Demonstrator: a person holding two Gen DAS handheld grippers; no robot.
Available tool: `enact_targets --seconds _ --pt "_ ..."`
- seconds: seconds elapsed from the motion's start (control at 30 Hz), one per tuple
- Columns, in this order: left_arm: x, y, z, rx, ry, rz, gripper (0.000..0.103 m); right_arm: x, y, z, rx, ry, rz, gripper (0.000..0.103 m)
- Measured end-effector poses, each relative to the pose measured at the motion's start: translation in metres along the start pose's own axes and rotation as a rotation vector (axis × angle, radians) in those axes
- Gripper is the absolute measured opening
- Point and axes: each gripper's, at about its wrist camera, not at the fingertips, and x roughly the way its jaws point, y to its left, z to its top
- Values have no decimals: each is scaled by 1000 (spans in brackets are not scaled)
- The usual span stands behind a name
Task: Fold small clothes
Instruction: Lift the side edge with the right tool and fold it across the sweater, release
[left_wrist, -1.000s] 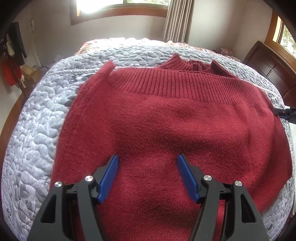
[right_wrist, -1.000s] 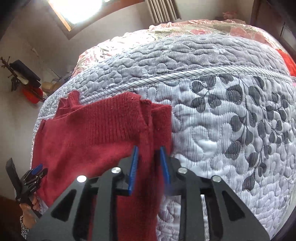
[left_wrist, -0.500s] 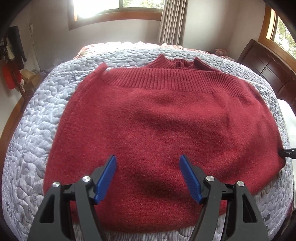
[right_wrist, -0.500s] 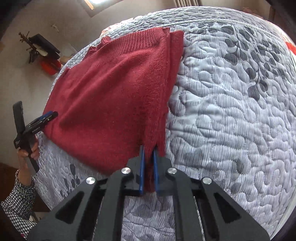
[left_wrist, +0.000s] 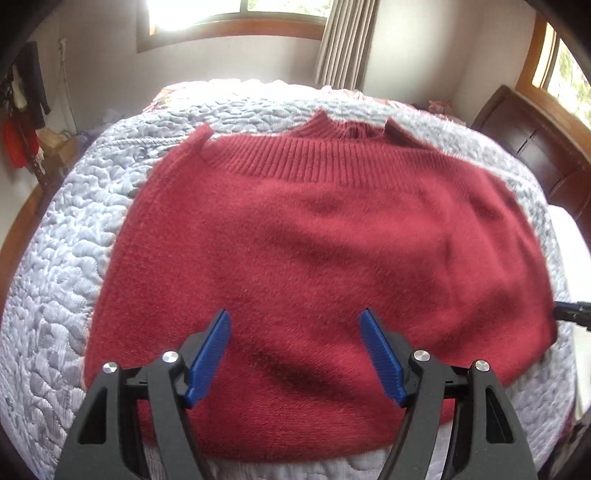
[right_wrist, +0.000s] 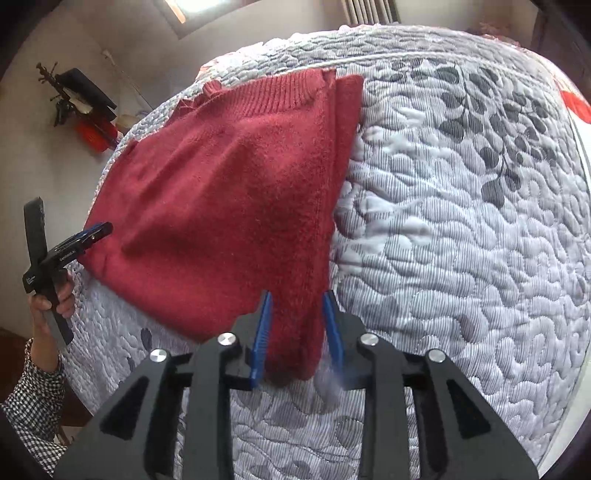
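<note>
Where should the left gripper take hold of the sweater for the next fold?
Probably the near left corner of the sweater, coming in low from its left edge. The sweater lies flat on the quilt, so only an edge gives the open left gripper a lip to pinch.

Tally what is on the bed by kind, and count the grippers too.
Red sweater: 1
Quilted grey bedspread: 1
Grippers: 2, the left gripper and the right gripper
Total: 4
</note>
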Motion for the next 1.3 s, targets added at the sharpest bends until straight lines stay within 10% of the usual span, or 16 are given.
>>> enact_targets --seconds 0.5,0.7,0.87,1.3 --pt "30 16 16 -19 33 37 73 43 -34 36 158 43 111 52" --pt "33 19 15 -10 34 25 73 53 -23 44 153 40 149 22" --pt "25 18 18 -18 32 8 73 15 1 41 78 -71 141 19" --pt "35 18 14 19 50 30 74 51 -24 30 158 4 102 19"
